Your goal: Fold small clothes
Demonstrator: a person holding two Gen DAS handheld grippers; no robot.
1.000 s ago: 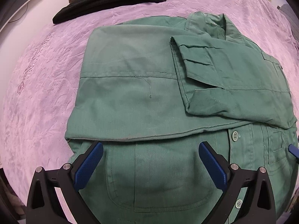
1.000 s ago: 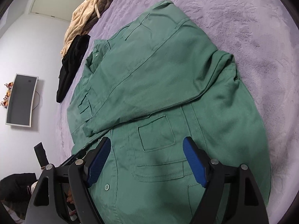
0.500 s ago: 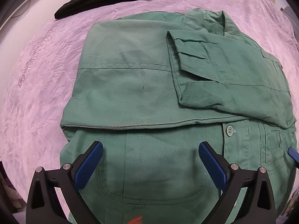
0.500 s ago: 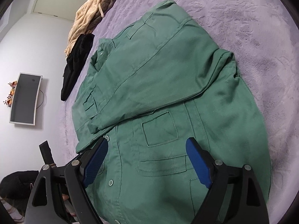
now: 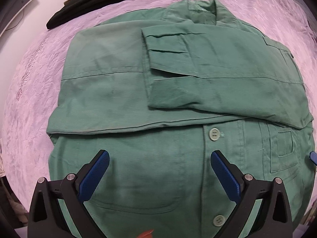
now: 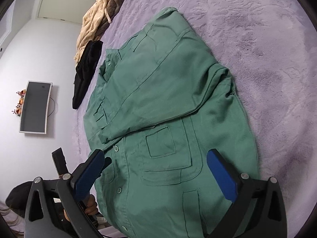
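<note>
So, green shirt (image 5: pixel 122 91) lies flat on the purple bed cover (image 5: pixel 29 79), filling mid-frame in the left wrist view, collar at the top, bottom part under the cam. Both sleeves already folded in across the chest; cuff of the upper sleeve (image 5: pixel 198 79) sits centre-right. Button row runs down lower centre-right.

Left gripper (image 5: pixel 159 170): jaws wide, nothing between the pads, hanging over the lower front near the hem pocket. Right gripper (image 6: pixel 156 170): jaws opening, now very wide, nothing gripped, only shirt fabric below, over the chest pocket (image 6: pixel 160 142) in the lower middle of its view.

Handling, my guess: thickish woven cotton, soft and floppy but w/ some body, light, not slippery, not fragile. Will sag and drag if lifted by one corner. Best hold = the two bottom hem corners, one per gripper, pinch thru both layers, then carry the hem up toward the collar so the sleeves stay trapped inside. Buttons are hard lumps; avoid pinching on them.

Vs a second ago: left wrist view has slid down the shirt, so more of the lower front and a second button show and the collar sits higher in frame. Right jaws spread wider; its view also shifted toward the hem. Shirt itself unchanged. Black clothes (image 5: pixel 103 2) and a beige blanket (image 6: pixel 97 17) lie at the far edge, untouched.
</note>
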